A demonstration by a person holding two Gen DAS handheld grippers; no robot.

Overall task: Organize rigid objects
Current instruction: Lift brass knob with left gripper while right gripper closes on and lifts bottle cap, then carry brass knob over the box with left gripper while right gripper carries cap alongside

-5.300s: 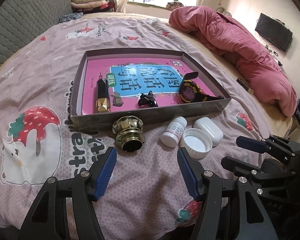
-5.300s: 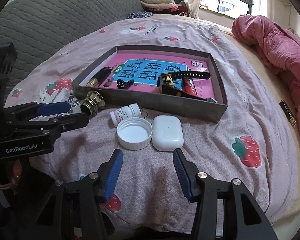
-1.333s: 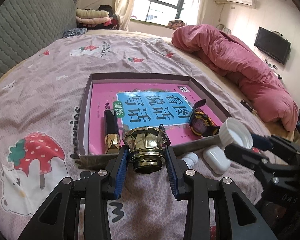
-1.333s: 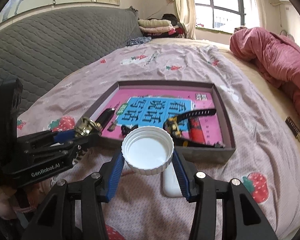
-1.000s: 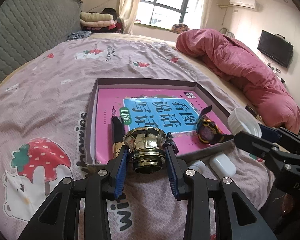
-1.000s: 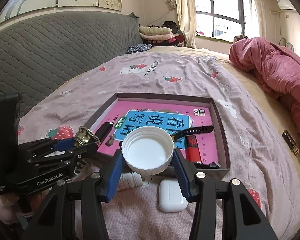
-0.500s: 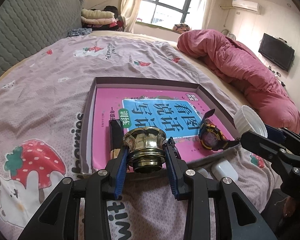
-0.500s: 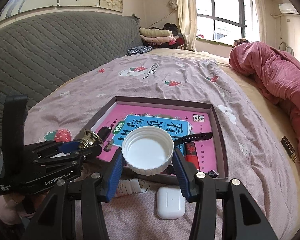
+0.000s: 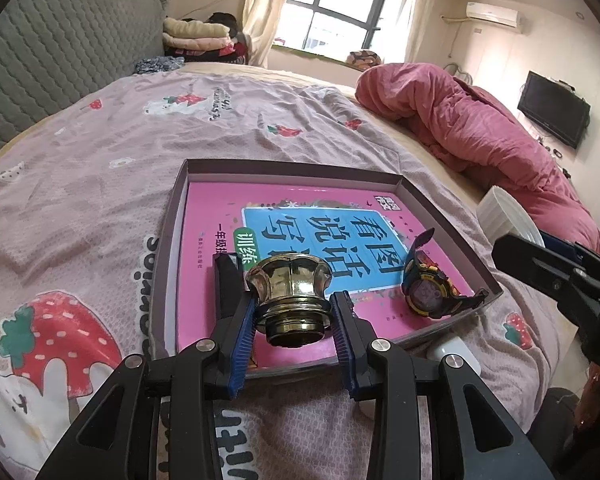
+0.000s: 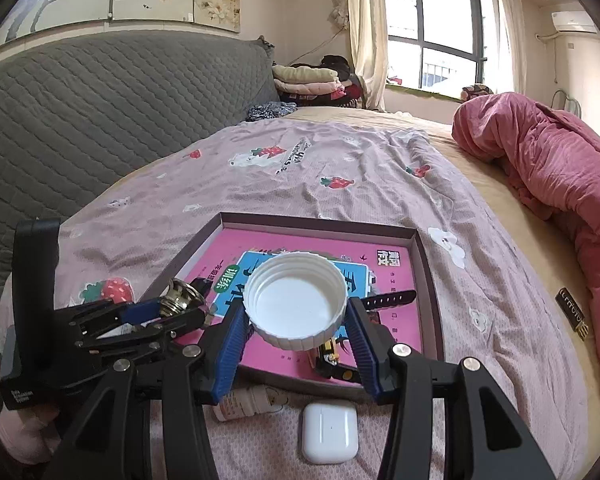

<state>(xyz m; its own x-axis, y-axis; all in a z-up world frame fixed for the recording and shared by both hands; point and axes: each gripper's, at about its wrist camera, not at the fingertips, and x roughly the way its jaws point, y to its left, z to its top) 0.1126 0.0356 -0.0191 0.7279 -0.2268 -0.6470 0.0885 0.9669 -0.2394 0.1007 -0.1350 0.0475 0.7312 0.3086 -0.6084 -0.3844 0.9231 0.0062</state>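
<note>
1. The left gripper [image 9: 293, 316] has its fingers [image 9: 242, 334] closed on a brass knob [image 9: 288, 290], held above the near edge of the shallow box [image 9: 172, 240] on the bed [image 9: 80, 184].
2. The right gripper [image 10: 296, 336] clamps a white cap [image 10: 296, 300] (open side facing the camera) over the box's near right part.
3. Inside the box lie a pink book [image 9: 284, 216], a wristwatch [image 9: 426, 290] at the right and a black lipstick tube [image 9: 225, 276] at the left.
4. Near the box, on the bed, lie an earbud case [image 10: 330, 432] and a small white bottle [image 10: 244, 402] on its side.
</note>
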